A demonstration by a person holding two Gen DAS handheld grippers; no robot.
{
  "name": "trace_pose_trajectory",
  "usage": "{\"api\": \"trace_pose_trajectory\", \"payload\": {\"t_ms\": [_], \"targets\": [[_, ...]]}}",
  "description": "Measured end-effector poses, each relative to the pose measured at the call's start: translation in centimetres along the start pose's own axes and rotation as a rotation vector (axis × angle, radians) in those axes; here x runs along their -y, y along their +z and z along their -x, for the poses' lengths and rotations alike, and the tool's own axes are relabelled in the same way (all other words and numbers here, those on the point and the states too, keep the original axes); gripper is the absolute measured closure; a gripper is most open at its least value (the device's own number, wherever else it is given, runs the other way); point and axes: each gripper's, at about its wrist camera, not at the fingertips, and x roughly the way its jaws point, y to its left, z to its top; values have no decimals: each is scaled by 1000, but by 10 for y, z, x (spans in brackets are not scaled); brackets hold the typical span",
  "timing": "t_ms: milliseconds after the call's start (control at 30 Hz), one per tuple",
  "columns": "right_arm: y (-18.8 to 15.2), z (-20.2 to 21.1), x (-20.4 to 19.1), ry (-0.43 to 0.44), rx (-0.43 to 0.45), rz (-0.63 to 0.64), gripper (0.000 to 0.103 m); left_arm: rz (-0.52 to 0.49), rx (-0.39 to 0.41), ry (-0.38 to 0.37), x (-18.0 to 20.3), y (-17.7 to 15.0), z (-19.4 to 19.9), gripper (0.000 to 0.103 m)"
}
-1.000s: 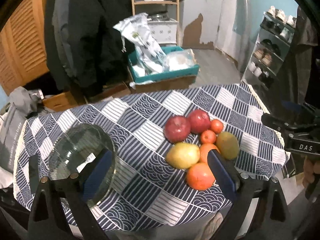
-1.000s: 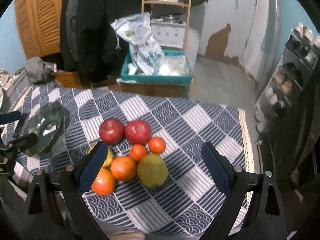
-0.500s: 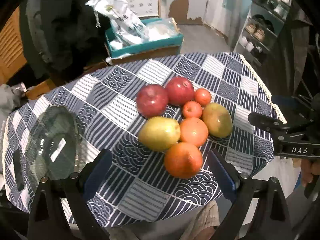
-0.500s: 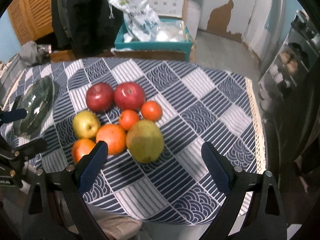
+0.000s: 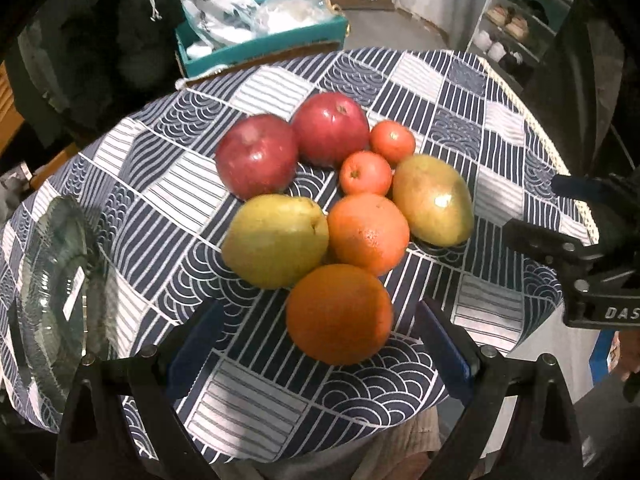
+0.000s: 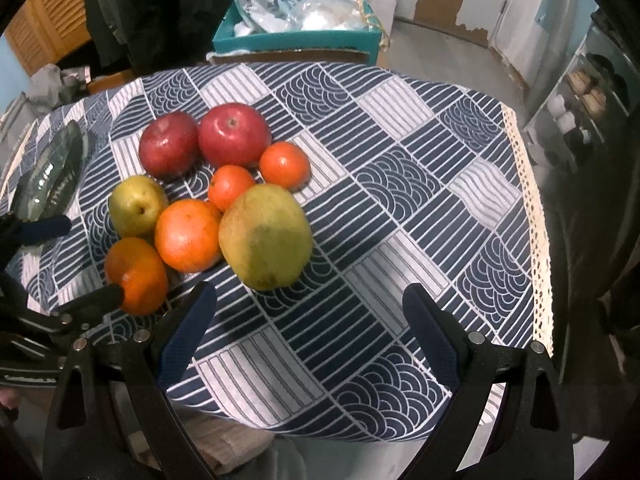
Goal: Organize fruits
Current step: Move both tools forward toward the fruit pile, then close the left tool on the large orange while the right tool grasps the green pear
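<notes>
Both grippers have sunk closer to the fruit since a second ago.

Left gripper (image 5: 316, 344) brackets the nearest round orange (image 5: 339, 314), jaws apart; right gripper (image 6: 308, 328) also gapes, empty. All eight fruits sit clustered on the blue patterned tablecloth (image 6: 400, 208); the clear glass bowl (image 5: 52, 292) holds nothing, so sorting hasn't begun.

Both grippers point steeply downward. The left gripper (image 5: 316, 344) has its blue-padded jaws spread wide with nothing clamped between them. The right gripper (image 6: 310, 330) likewise stands with jaws wide apart and empty, just beside the left one.
</notes>
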Motion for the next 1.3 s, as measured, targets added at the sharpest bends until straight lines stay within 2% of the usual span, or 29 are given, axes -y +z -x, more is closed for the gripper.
{"api": "trace_pose_trajectory", "payload": {"t_ms": [167,267,367,467,633,833,1067,1300], "targets": [[0,-4,4,16,-10,-15,10,18,-36,-19,-1,-1,-17,7],[1,-5,3,21,-13,-14,10,31,-63,-33,-1,-1,-27,17],[3,-7,1,34,-15,-7,10,44,-86,-65,-2,-2,-36,21],[5,-11,-2,41,-19,7,10,52,-90,-118,-3,-3,-38,32],[9,-22,-8,61,-33,34,10,38,-86,-122,-4,-4,-36,33],[17,-43,-20,87,-69,110,10,4,-66,-82,-10,-7,-27,34],[24,-66,-26,96,-119,177,10,23,-45,-68,-28,-9,-16,34],[32,-79,-28,109,-145,224,15,36,-36,-68,-41,-9,-15,34]]}}
